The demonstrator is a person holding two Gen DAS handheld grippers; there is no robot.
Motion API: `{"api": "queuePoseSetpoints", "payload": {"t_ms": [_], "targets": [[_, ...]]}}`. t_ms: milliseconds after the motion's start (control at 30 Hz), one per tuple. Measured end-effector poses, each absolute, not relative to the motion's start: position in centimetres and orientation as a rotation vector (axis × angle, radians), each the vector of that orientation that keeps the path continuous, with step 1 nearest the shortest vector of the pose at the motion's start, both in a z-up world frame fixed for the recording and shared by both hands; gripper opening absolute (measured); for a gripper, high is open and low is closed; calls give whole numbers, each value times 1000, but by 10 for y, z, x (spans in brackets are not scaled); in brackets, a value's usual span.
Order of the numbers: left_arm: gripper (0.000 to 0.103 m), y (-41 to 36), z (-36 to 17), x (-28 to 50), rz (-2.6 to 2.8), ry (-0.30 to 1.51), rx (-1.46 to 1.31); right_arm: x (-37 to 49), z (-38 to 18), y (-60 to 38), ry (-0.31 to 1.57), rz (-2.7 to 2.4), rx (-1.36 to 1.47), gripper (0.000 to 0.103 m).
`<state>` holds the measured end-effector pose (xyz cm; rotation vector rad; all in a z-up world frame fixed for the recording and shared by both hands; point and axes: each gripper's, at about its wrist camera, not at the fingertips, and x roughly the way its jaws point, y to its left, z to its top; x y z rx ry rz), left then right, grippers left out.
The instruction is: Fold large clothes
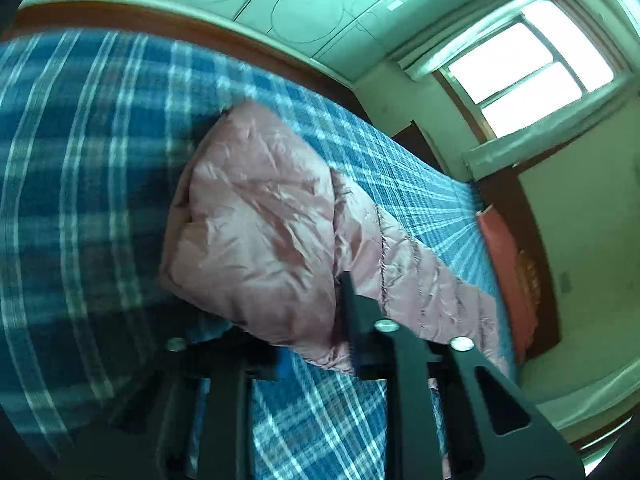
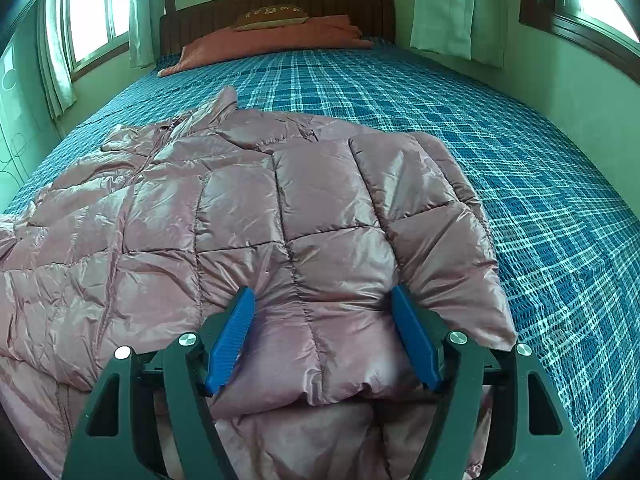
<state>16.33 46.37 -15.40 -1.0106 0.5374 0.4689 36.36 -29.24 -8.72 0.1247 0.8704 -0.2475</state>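
Note:
A shiny pink quilted puffer jacket (image 2: pixel 248 216) lies spread on the blue plaid bed (image 2: pixel 520 168). My right gripper (image 2: pixel 322 296) is open, its blue pads (image 2: pixel 232 336) set wide on either side of a folded-over flap of the jacket near its closest edge, pressing into the padding. In the left wrist view the jacket (image 1: pixel 256 224) looks bunched into a puffy fold, with a sleeve trailing right. My left gripper (image 1: pixel 308 320) hovers over the jacket's near edge. One dark finger (image 1: pixel 352 300) rests against the fabric, the other is blurred and low at the left. The jaws stand apart.
An orange-red pillow (image 2: pixel 272 40) and a brown cushion (image 2: pixel 272 16) lie at the wooden headboard (image 2: pixel 280 0). Curtained windows (image 2: pixel 92 8) flank the bed. A pale wardrobe (image 1: pixel 280 4) stands beyond the bed's far side in the left wrist view.

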Motion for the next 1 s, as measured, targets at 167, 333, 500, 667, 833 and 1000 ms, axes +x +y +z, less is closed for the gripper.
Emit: {"api": "queuePoseSetpoints", "payload": {"t_ms": [167,333,500,667,833,1000], "targets": [[11,434,-105,184,435,510,-776,364,-87,-292,868,-249,124,70],[11,348,-60,224,248,504,-509,363,-87,-291,863,-251,127,70],[11,251,-46,262,47,556,-322,363,-86,-292,860,-247,134,70],[11,155,-66,283,-110,632,-155,362,-86,-293,857,-244,140,70],[11,77,-89,286,-187,704,-39,363,-86,-295,854,-236,152,70],[11,22,-116,297,-214,753,65,363,-86,-296,853,-234,156,71]]}}
